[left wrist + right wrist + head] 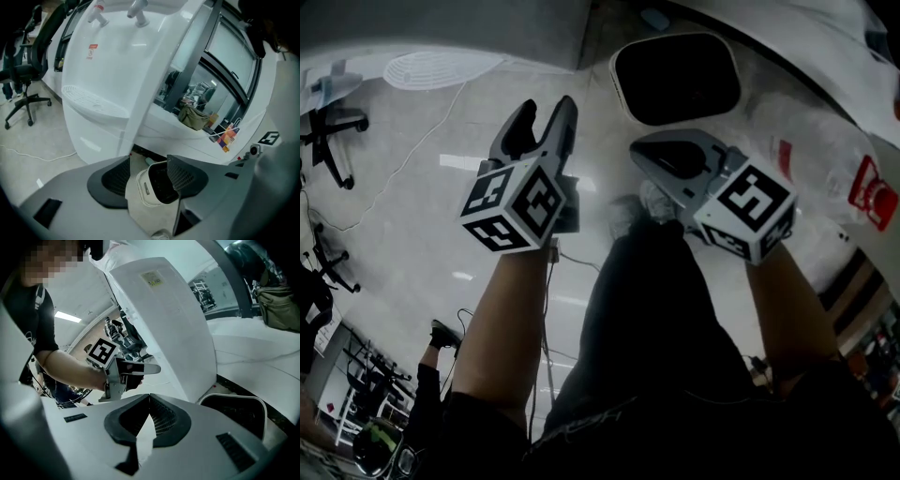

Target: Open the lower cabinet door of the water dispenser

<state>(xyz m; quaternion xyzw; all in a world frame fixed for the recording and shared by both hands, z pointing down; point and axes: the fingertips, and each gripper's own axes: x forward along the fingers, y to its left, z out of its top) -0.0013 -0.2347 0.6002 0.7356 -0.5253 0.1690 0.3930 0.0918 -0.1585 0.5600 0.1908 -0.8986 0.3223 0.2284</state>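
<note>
The left tool (pixel 546 108) hangs above the floor (pixel 412 141), jaws wide apart and gripping nothing. A white waste bin (pixel 140 187) shows on the floor beyond them. Ahead stands the water dispenser (pixel 108 61), with taps (pixel 136 8) on top and a drip tray (pixel 91 99) beneath. The lower cabinet door (pixel 164 324), a white panel with a label (pixel 153 278) near its top, appears swung outward just right of that tool. The right tool (pixel 149 398) has its jaws pressed together, empty.

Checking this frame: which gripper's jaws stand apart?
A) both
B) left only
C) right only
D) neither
B: the left gripper shows a clear gap between its pads with nothing held, while the right gripper has its pads meeting at the tips.
</note>
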